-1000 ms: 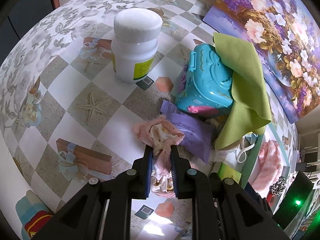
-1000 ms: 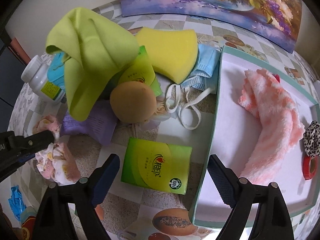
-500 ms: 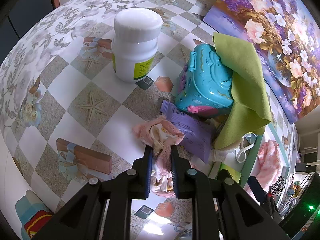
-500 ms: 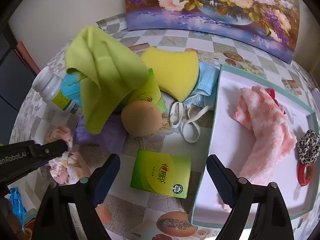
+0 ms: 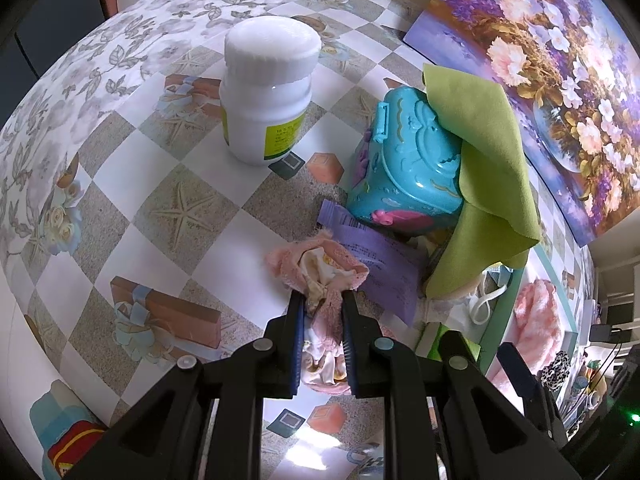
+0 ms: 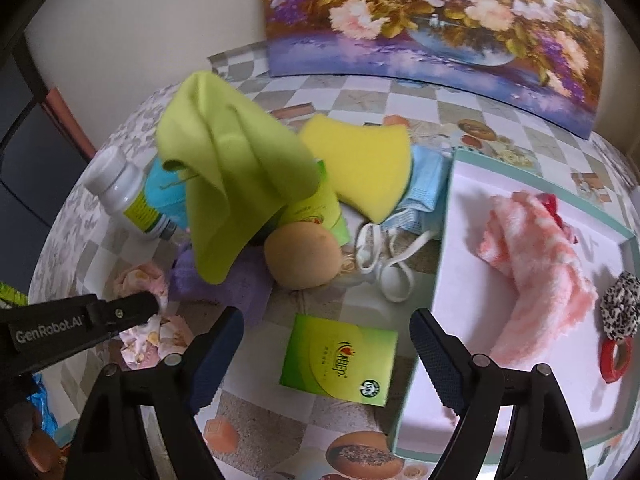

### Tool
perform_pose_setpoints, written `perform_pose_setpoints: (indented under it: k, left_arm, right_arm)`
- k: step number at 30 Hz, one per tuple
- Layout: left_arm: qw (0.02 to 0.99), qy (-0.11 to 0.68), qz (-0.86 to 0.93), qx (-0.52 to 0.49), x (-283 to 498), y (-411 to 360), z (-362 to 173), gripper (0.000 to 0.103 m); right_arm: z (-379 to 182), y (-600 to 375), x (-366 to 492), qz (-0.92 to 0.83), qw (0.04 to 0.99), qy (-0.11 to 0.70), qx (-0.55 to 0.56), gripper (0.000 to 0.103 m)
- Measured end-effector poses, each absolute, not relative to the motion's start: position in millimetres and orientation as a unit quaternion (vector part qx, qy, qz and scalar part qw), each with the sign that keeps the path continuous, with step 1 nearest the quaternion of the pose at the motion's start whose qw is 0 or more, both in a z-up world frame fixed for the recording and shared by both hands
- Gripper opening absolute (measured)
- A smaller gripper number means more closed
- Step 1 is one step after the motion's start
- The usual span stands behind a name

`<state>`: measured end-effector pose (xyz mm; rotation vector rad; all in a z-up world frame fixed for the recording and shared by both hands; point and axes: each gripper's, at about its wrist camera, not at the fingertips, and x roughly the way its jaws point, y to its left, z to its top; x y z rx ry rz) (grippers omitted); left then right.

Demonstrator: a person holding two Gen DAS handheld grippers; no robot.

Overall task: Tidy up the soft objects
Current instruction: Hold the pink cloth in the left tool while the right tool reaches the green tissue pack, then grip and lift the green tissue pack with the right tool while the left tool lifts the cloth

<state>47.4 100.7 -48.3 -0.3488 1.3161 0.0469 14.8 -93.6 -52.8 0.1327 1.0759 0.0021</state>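
Right wrist view: painting [image 6: 432, 20] fuller than before (tilted).

1. Bright, even, daylight-like light in both views; colours well saturated.
2. Specular glare on the glossy tablecloth [image 5: 308, 446] at the bottom of the left view.
3. White jar [image 5: 269, 92] lid close to blown out.
4. Soft, short shadows, e.g. inside the tray [image 6: 448, 216].
5. Strong fisheye bending, black vignette in the corners.
6. Right view slightly soft; green cloth [image 6: 228, 184] looks smeared.
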Motion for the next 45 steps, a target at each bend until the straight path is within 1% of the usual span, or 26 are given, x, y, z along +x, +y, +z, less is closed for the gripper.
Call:
perform_pose_setpoints:
  k: [15, 21, 27, 29, 34, 39, 45]
  left_arm:
    - [0.775, 0.611, 0.023, -0.157, 49.0, 96.0, -50.0, 0.018]
    - [0.770, 0.618, 0.031, -0.153, 52.2, 97.4, -55.9, 0.018]
    - [0.762, 0.628, 0.046, -0.152, 55.7, 103.9, -64.5, 0.018]
    - [0.761, 0.630, 0.047, -0.151, 56.1, 104.1, -65.7, 0.018]
    - [0.761, 0.631, 0.045, -0.147, 57.7, 101.3, -65.7, 0.018]
    - [0.764, 0.627, 0.041, -0.146, 57.2, 96.6, -63.1, 0.018]
    - [0.777, 0.611, 0.023, -0.149, 52.6, 88.4, -46.2, 0.018]
  right_arm:
    - [-74.3, -93.1, 23.1, 0.004, 0.835, 0.548, 0.046, 0.086]
    - [-78.1, -92.3, 21.1, 0.030, 0.824, 0.560, 0.075, 0.086]
    - [-84.8, -88.8, 19.9, 0.023, 0.820, 0.569, 0.054, 0.080]
    - [-88.6, -85.1, 18.7, 0.018, 0.819, 0.572, 0.039, 0.075]
    - [-90.6, -76.1, 15.8, 0.012, 0.822, 0.570, 0.014, 0.074]
    - [-73.6, -73.3, 11.5, 0.017, 0.829, 0.558, 0.032, 0.074]
    - [-49.2, -84.9, 1.4, 0.006, 0.840, 0.539, 0.059, 0.074]
